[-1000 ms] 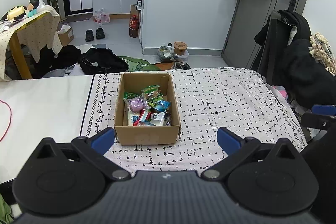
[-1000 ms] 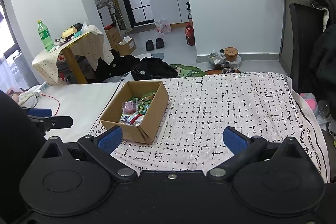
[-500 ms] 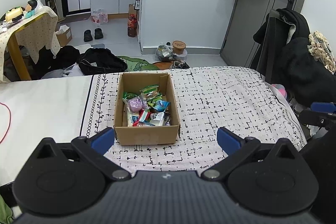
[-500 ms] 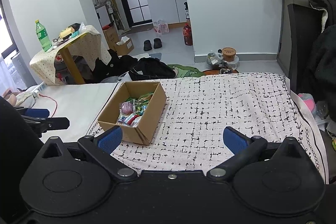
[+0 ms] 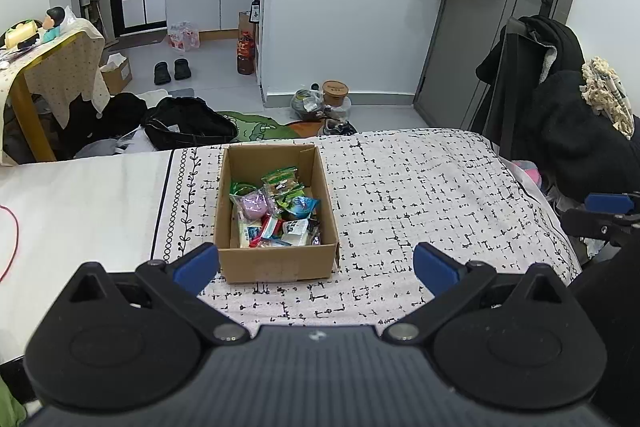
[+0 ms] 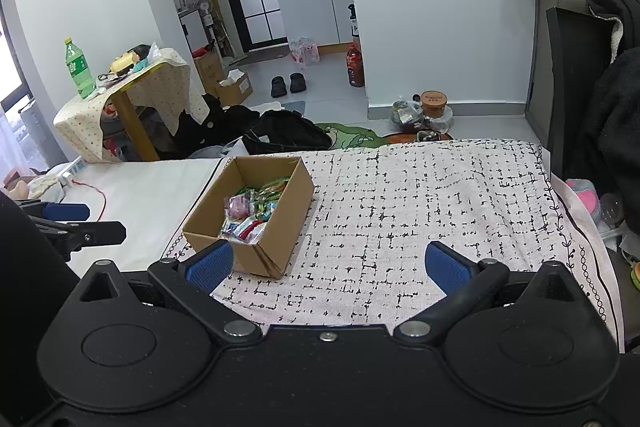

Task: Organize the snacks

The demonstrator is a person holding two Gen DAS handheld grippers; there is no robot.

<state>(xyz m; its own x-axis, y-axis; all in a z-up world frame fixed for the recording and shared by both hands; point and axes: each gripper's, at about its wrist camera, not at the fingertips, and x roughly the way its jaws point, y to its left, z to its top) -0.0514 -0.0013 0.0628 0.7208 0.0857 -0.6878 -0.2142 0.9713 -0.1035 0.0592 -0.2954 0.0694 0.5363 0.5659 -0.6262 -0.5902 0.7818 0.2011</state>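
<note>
An open cardboard box (image 5: 276, 263) sits on the patterned cloth (image 5: 420, 195) and holds several wrapped snacks (image 5: 276, 211). It also shows in the right wrist view (image 6: 280, 219), left of centre, with snacks (image 6: 252, 211) inside. My left gripper (image 5: 316, 267) is open and empty, hovering just in front of the box. My right gripper (image 6: 328, 267) is open and empty, in front and to the right of the box. Each gripper's blue tip shows at the edge of the other's view.
The cloth covers a bed with a white sheet (image 5: 80, 199) at left and a red cable (image 6: 96, 191). Beyond it lie bags (image 5: 188, 127), a small draped table (image 6: 132, 95) and dark coats on a chair (image 5: 560, 119).
Both views have shifted slightly; the box sits a little lower and nearer in frame. Both grippers stay open and empty.
</note>
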